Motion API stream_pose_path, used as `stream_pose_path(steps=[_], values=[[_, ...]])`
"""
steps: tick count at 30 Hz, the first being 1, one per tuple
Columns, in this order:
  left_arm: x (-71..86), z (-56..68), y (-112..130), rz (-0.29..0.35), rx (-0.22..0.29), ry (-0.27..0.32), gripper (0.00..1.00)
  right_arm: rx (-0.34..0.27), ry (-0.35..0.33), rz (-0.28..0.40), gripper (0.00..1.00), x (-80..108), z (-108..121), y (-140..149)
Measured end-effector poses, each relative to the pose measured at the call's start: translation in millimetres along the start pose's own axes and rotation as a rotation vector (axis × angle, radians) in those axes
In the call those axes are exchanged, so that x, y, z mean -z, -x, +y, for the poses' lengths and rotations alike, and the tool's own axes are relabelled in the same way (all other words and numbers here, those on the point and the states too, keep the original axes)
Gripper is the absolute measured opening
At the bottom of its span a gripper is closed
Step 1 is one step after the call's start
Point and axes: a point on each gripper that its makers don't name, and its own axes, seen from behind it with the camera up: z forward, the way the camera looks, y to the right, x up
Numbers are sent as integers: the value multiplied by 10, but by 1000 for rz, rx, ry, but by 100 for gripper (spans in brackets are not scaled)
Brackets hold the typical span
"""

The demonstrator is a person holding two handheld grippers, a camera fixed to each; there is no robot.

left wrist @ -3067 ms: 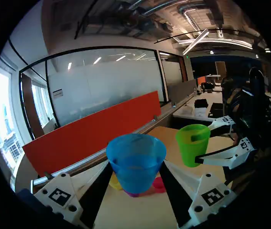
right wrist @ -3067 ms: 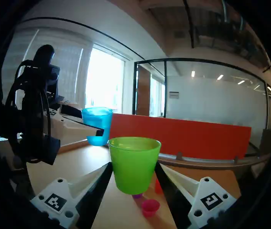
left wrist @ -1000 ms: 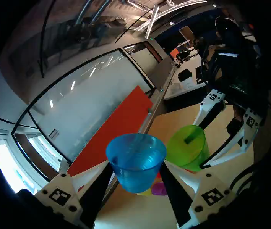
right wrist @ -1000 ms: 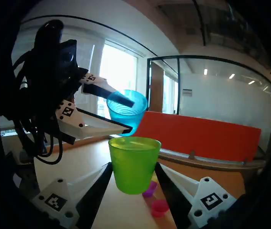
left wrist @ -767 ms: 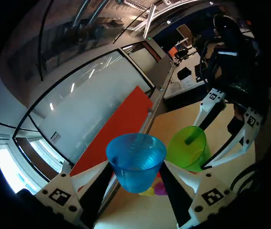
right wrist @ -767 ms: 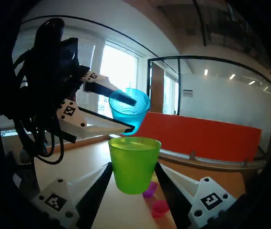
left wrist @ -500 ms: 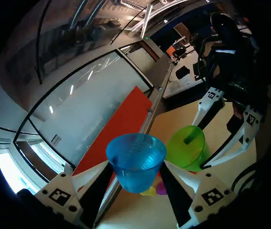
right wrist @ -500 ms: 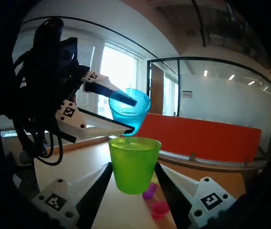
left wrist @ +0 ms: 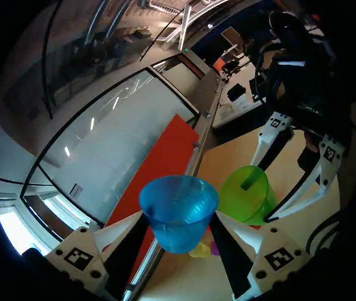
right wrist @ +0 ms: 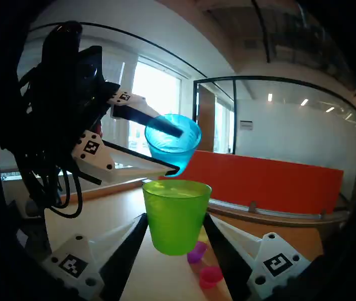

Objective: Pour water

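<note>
Just above green cup (right wrist: 176,223), tilted blue cup (right wrist: 172,143); rims near

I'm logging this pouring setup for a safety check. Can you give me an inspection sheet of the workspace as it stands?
Surface: wooden table.
Job's things: blue cup tilted, held higher than the upright green cup, close by; water stream cannot be told.
Clutter: small purple cup, pink cup and yellow cup on the table.
Grippers: left gripper shut on blue cup; right gripper shut on green cup.
Cables: black cables hang by the left gripper.
Surroundings: orange partition, glass wall, bright window.
</note>
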Motion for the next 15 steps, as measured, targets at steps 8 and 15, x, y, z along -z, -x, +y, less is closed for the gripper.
stream_pose_path(steps=[8, 15], values=[[-30, -1, -63, 11, -33, 0, 81, 0, 5, 4, 84, -4, 7, -21], [-51, -14, -94, 15, -66, -4, 81, 1, 7, 5, 84, 7, 17, -33]])
